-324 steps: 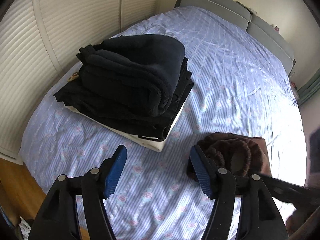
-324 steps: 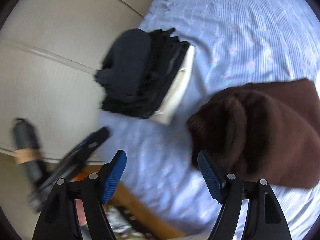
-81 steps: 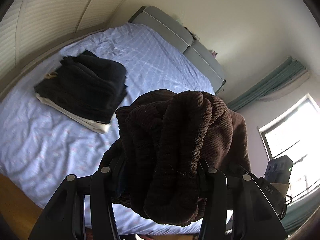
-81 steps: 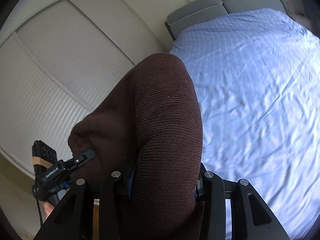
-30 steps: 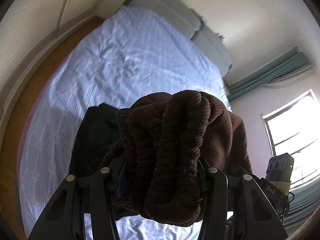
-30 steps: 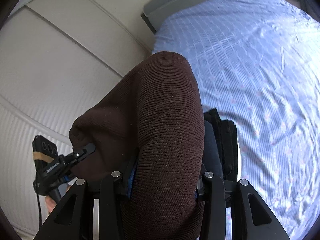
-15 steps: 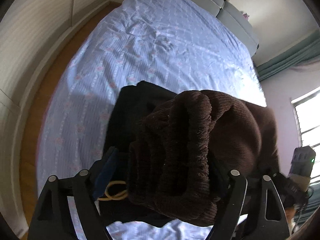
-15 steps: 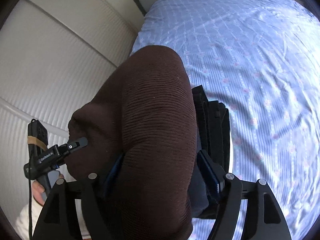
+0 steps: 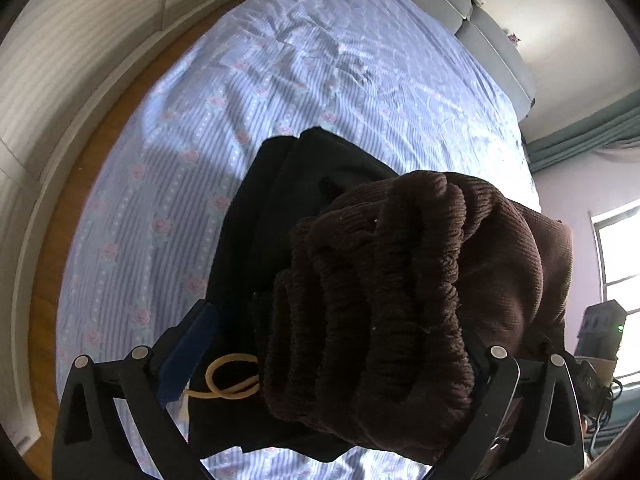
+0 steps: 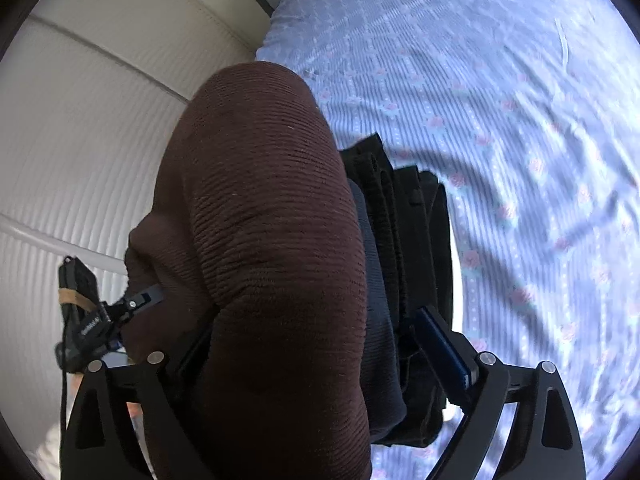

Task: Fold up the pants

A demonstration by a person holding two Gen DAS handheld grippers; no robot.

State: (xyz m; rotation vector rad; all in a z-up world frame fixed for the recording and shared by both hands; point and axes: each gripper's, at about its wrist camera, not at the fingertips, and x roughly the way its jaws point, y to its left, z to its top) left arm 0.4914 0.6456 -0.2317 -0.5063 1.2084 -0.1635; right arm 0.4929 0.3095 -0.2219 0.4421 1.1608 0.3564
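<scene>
The folded brown knit pants (image 9: 400,280) lie on top of the black stack of folded clothes (image 9: 288,184) at the near edge of the bed. My left gripper (image 9: 332,332) straddles their bunched end with its jaws opening. Its blue left pad (image 9: 188,348) stands clear of the cloth, and the other pad is hidden behind it. In the right wrist view the brown pants (image 10: 272,240) bulge between the opening jaws of my right gripper (image 10: 312,332). Its right pad (image 10: 444,348) is off the pants, beside the black stack (image 10: 412,240).
The blue flowered sheet (image 9: 320,72) covers the bed up to a grey headboard (image 9: 472,12). White slatted wardrobe doors (image 10: 80,140) and a strip of wooden floor (image 9: 44,280) run along the left. A tan rubber band (image 9: 232,376) lies on the stack.
Both grippers have sunk with the brown pants onto the black stack. Their jaws have spread from a tight grip, and the pads have come off the cloth.
</scene>
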